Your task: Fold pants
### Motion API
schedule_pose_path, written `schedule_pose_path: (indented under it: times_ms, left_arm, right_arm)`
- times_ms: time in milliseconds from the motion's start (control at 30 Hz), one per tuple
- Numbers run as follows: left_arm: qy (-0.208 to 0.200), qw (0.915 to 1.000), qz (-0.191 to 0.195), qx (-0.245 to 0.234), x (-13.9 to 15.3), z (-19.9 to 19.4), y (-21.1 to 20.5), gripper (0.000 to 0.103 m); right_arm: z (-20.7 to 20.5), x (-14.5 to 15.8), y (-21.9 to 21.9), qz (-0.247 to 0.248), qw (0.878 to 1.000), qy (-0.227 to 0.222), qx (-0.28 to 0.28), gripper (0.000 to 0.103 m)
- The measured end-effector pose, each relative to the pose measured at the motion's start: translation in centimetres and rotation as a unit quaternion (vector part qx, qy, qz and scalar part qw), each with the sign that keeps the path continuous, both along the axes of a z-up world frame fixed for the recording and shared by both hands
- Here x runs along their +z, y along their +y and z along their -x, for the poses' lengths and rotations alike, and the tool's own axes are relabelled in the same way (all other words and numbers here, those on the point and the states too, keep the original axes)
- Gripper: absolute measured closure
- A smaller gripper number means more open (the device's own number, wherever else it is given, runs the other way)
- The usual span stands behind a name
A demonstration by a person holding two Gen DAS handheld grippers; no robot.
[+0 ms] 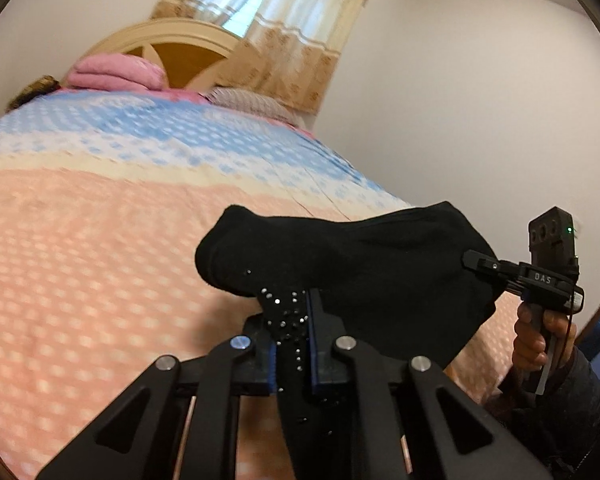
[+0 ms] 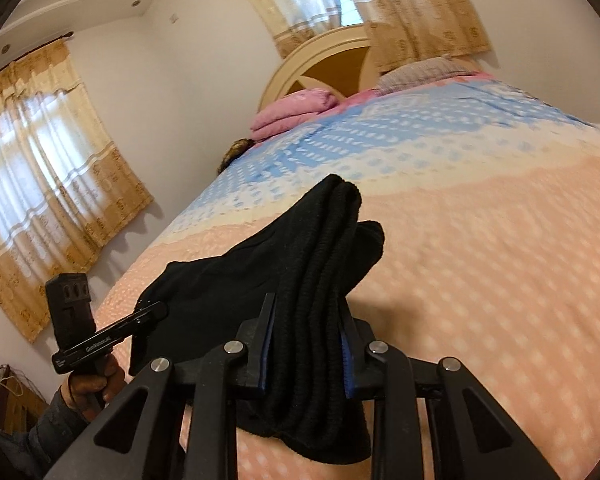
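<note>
The left gripper (image 1: pixel 292 320) is clamped tight on a thin part of the black pants (image 1: pixel 360 264), a strip dotted with small shiny studs that runs down between its pads. From there the cloth spans to the right, off the bed (image 1: pixel 100 240), with its top edge bunched into a rounded fold at the left end and its lower edge hanging in a slack curve. At the far right the right gripper (image 1: pixel 470 259) bites the other end, a hand (image 1: pixel 540 336) on its handle.

In the right wrist view the right gripper (image 2: pixel 308 336) holds a thick, ribbed bundle of the pants (image 2: pixel 320 264), jaws partly apart around it and pads pressed to both sides; this may be the waistband, though blur makes that hard to judge. The left gripper (image 2: pixel 156 309) pinches the cloth's left edge.

The bed is bare across its pink and blue bands, wide open beyond the pants. A pink blanket (image 2: pixel 296 110) and pillow (image 2: pixel 420 70) lie well apart, by the headboard (image 2: pixel 320 64)
</note>
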State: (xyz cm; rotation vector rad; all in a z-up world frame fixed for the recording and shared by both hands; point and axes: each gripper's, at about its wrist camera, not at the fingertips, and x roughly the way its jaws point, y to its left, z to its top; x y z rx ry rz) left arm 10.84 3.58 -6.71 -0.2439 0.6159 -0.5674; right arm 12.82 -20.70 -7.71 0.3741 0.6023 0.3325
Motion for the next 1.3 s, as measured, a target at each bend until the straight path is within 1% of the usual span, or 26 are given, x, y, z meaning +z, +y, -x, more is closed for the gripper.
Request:
schedule_pose_path:
  times_ms: [133, 333, 433, 500, 600, 700, 733, 767, 833, 900, 967, 1000, 1133, 1167, 1300]
  left_arm:
    - [-0.007, 0.9991, -0.006, 0.041, 0.9, -0.6, 3.7, 0.091]
    - [-0.011, 0.9939, -0.02, 0.108, 0.8, -1.3, 8.9, 0.091]
    - [-0.003, 0.9901, -0.031, 0.137, -0.3, -1.8, 11.1, 0.091]
    - [0.006, 0.9879, -0.036, 0.151, -1.2, -2.1, 12.0, 0.091]
    - [0.031, 0.9838, -0.055, 0.168, -3.5, -2.4, 12.9, 0.091]
    - [0.061, 0.977, -0.091, 0.183, -6.0, -2.6, 12.8, 0.076]
    - [0.067, 0.9746, -0.101, 0.188, -6.9, -2.5, 12.7, 0.067]
    - [0.066, 0.9734, -0.103, 0.194, -7.2, -2.3, 12.8, 0.058]
    - [0.062, 0.9707, -0.107, 0.206, -7.6, -2.3, 12.7, 0.05]
    - [0.061, 0.9707, -0.104, 0.208, -7.6, -2.2, 12.7, 0.049]
    - [0.059, 0.9675, -0.11, 0.22, -7.7, -1.9, 12.7, 0.039]
    - [0.057, 0.9659, -0.116, 0.225, -7.6, -1.7, 12.7, 0.037]
    - [0.05, 0.9611, -0.135, 0.236, -7.3, -0.7, 12.6, 0.033]
    - [0.048, 0.9594, -0.142, 0.239, -7.3, -0.4, 12.5, 0.03]
    - [0.047, 0.9559, -0.148, 0.249, -7.1, 0.3, 12.5, 0.029]
  right_arm:
    - [-4.2, 0.3, 3.8, 0.005, 1.0, -0.003, 0.031, 0.076]
    - [-10.6, -0.9, 10.3, 0.001, 0.997, 0.009, 0.08, 0.076]
    - [-12.9, -1.9, 13.3, 0.003, 0.995, 0.015, 0.099, 0.076]
    - [-14.4, -3.2, 14.9, -0.001, 0.993, 0.033, 0.111, 0.076]
    - [-15.6, -5.0, 16.3, 0.002, 0.992, 0.056, 0.115, 0.076]
    - [-16.1, -6.9, 15.8, -0.013, 0.99, 0.082, 0.11, 0.076]
    - [-16.3, -7.4, 15.3, -0.023, 0.99, 0.09, 0.108, 0.074]
    - [-16.4, -7.7, 14.7, -0.033, 0.99, 0.096, 0.103, 0.073]
    - [-16.5, -8.1, 14.0, -0.037, 0.989, 0.103, 0.094, 0.072]
    - [-16.6, -8.3, 13.7, -0.039, 0.989, 0.113, 0.09, 0.071]
    - [-16.4, -8.5, 13.5, -0.04, 0.989, 0.114, 0.086, 0.07]
    - [-16.1, -8.4, 13.4, -0.043, 0.989, 0.112, 0.085, 0.069]
    - [-15.8, -8.5, 12.9, -0.054, 0.989, 0.111, 0.079, 0.067]
    - [-15.7, -8.5, 12.8, -0.055, 0.989, 0.111, 0.078, 0.067]
    - [-15.1, -8.5, 12.3, -0.056, 0.99, 0.106, 0.07, 0.066]
